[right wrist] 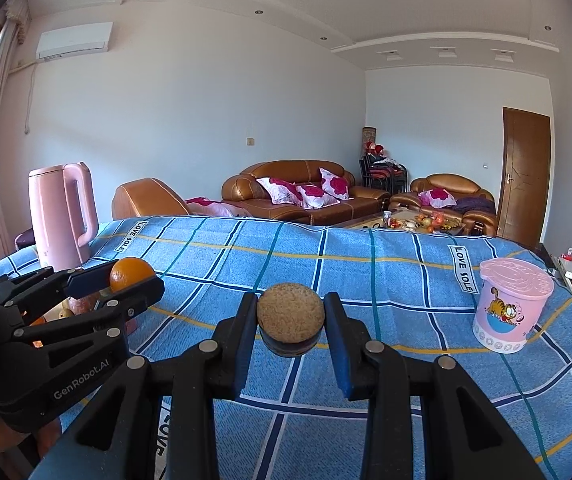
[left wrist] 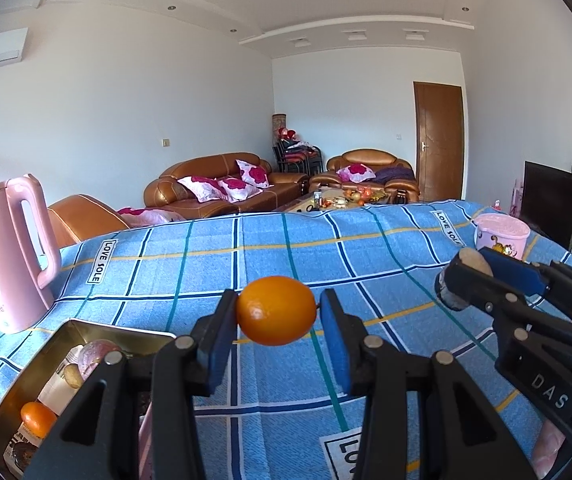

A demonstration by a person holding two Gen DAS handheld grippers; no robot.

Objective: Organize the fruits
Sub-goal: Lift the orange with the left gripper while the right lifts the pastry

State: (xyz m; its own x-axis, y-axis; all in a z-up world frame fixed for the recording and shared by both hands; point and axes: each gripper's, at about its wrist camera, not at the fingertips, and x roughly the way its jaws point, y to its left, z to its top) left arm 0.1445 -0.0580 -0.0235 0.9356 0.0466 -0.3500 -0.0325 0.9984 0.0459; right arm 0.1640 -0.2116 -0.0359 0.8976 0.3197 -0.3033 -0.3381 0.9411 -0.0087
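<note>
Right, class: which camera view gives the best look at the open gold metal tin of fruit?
The left wrist view: the open gold metal tin shows its rim and contents at lower left. In the right wrist view the left claw hides nearly all of it.

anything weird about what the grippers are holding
Yes. The left gripper holds an orange, which suits the task, but the right gripper is shut on a round brown cork-topped stopper, which does not look like a fruit.

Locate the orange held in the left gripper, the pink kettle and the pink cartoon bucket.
orange (left wrist: 276,311), left wrist view, middle of its peel.
pink kettle (right wrist: 60,220), right wrist view, body.
pink cartoon bucket (right wrist: 505,312), right wrist view, front wall.
</note>
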